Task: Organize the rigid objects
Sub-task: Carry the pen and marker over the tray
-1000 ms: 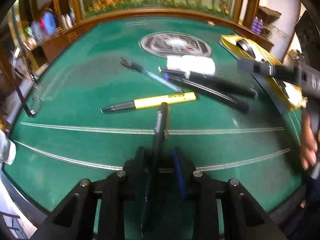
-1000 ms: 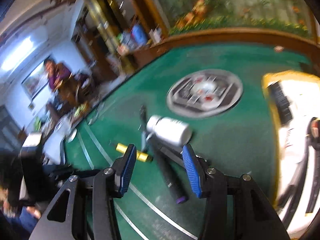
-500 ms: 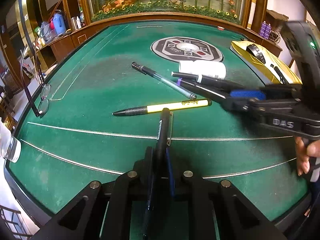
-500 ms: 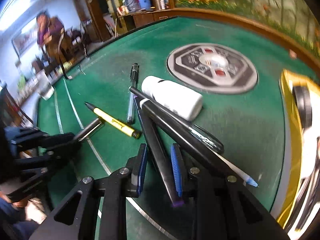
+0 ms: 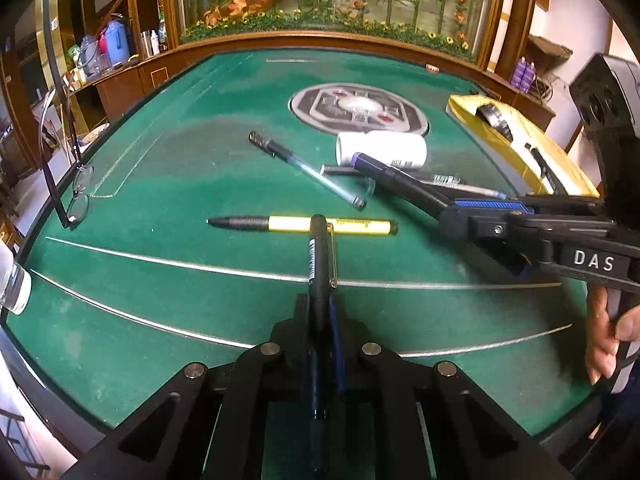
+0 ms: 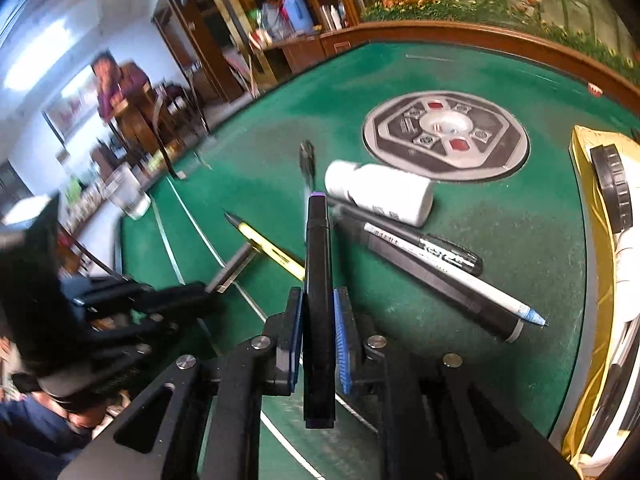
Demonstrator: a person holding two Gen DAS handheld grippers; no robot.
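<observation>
My left gripper [image 5: 320, 312] has its jaws closing tight on a black clip pen [image 5: 320, 260], pads pressing its barrel; the pen's far end crosses a yellow pen [image 5: 352, 225] lying on the green table. At the right of this view my right gripper [image 5: 486, 214] grips a black marker with a purple end [image 5: 396, 180]. In the right wrist view the right gripper [image 6: 318, 320] has its jaws closing on that marker [image 6: 318, 256], blue pads against both sides. Beside it lie a white bottle [image 6: 380, 194], a black marker [image 6: 424, 258] and a white pen [image 6: 500, 300].
A clear blue pen [image 5: 308, 170] lies left of the white bottle [image 5: 382, 149]. A yellow tray [image 5: 520, 140] with dark items sits at the right edge. Glasses [image 5: 76, 196] and a water bottle [image 5: 12, 284] are at the left rim. A round panel [image 5: 358, 108] marks the table's middle.
Both grippers' jaws have closed from partly open onto their pens. The right gripper moved in over the purple-ended marker and now clamps it; the left stayed in place.
</observation>
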